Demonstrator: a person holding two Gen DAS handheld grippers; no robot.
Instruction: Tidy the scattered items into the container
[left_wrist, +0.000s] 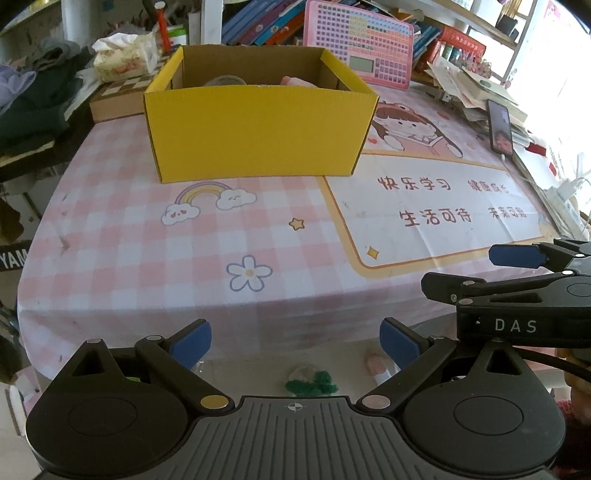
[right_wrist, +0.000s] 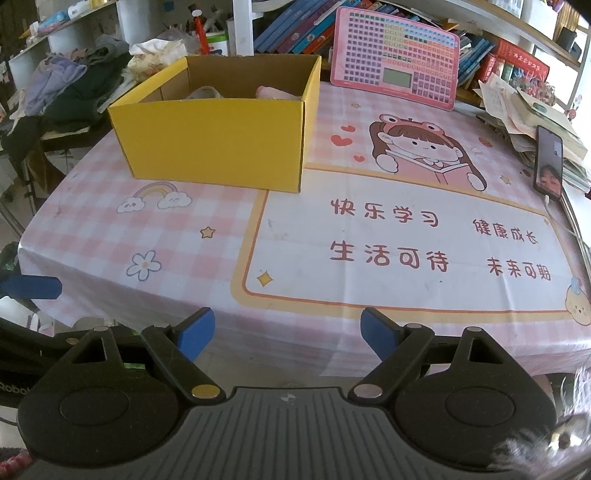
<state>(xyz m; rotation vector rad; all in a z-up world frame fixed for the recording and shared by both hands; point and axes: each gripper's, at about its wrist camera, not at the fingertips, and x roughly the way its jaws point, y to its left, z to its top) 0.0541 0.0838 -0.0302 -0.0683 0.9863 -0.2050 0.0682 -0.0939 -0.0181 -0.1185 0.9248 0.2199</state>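
L wrist: left claw (left_wrist: 295, 341) open, empty, hovered off counter (left_wrist: 122, 240) edge. Yellow box (left_wrist: 258, 133) at far side; items inside barely visible over rim, prob. already tidied.

R wrist: right claw (right_wrist: 288, 332) open, nothing between pads, parked low. Box (right_wrist: 218, 144) upright w/ pinkish thing inside; cloth looked bare.
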